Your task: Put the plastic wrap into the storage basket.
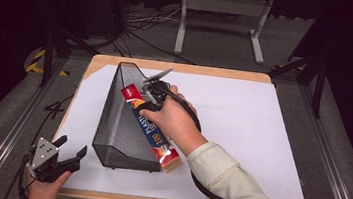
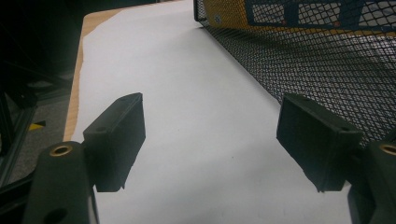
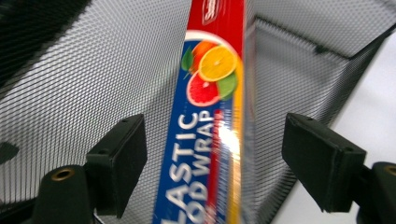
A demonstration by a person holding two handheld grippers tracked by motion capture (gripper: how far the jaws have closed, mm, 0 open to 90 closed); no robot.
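Observation:
A long plastic food wrap box (image 1: 153,132), red and blue with citrus fruit printed on it, lies slanted inside a black mesh file holder (image 1: 119,123) on the white sheet. My right gripper (image 1: 151,90) hovers over the box's far end, jaws open; in the right gripper view the box (image 3: 205,130) runs between the two pads without touching them. My left gripper (image 1: 69,150) rests at the table's near left corner, open and holding nothing. In the left gripper view its jaws (image 2: 210,144) frame bare white sheet, with the mesh holder (image 2: 317,60) just to the right.
A white sheet (image 1: 241,132) covers the wooden table (image 1: 178,68). A grey metal stand (image 1: 221,19) and loose cables lie on the floor beyond the far edge. Dark frame posts stand at both sides of the table.

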